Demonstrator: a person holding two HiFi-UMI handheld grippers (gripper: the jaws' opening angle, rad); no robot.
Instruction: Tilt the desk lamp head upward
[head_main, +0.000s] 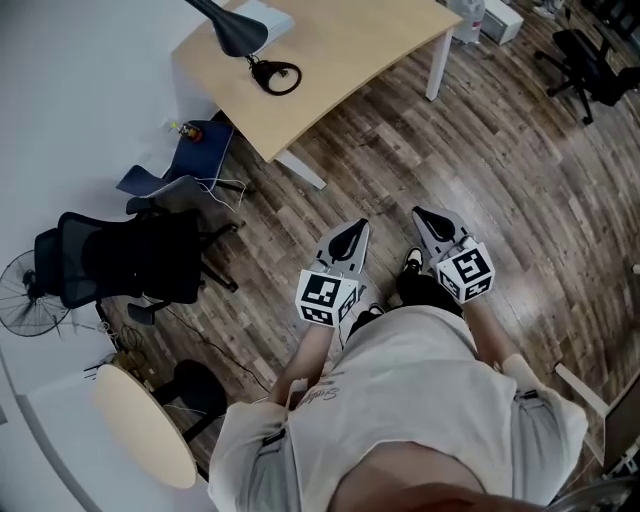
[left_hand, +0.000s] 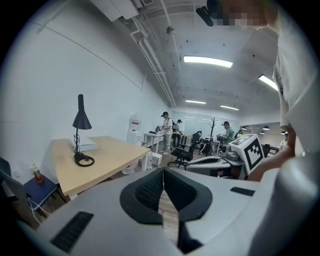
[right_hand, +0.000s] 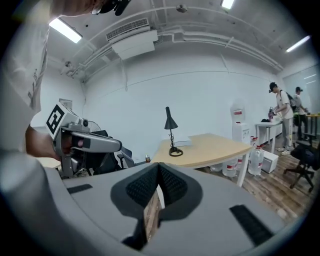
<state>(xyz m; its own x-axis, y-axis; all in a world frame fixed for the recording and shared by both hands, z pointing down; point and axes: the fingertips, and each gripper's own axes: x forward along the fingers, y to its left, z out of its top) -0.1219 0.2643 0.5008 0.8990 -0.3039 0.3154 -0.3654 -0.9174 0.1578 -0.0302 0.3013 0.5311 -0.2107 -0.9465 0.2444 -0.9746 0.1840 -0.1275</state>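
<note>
The black desk lamp (head_main: 240, 32) stands at the far corner of the light wooden desk (head_main: 350, 50), its cone shade pointing down and its ring base (head_main: 277, 77) beside it. In the left gripper view the lamp (left_hand: 81, 117) is far off to the left; in the right gripper view the lamp (right_hand: 170, 121) is ahead at centre. My left gripper (head_main: 358, 226) and right gripper (head_main: 418, 212) hang side by side over the wooden floor, well short of the desk. Both are shut and hold nothing, as the left gripper (left_hand: 163, 172) and right gripper (right_hand: 159, 167) show close up.
A black office chair (head_main: 130, 255) and a blue chair (head_main: 195, 150) stand left of the desk, with a floor fan (head_main: 25, 295) and a round table (head_main: 145, 425) nearer. Water bottles (right_hand: 256, 160) sit by the desk leg. People (left_hand: 167, 125) stand far off.
</note>
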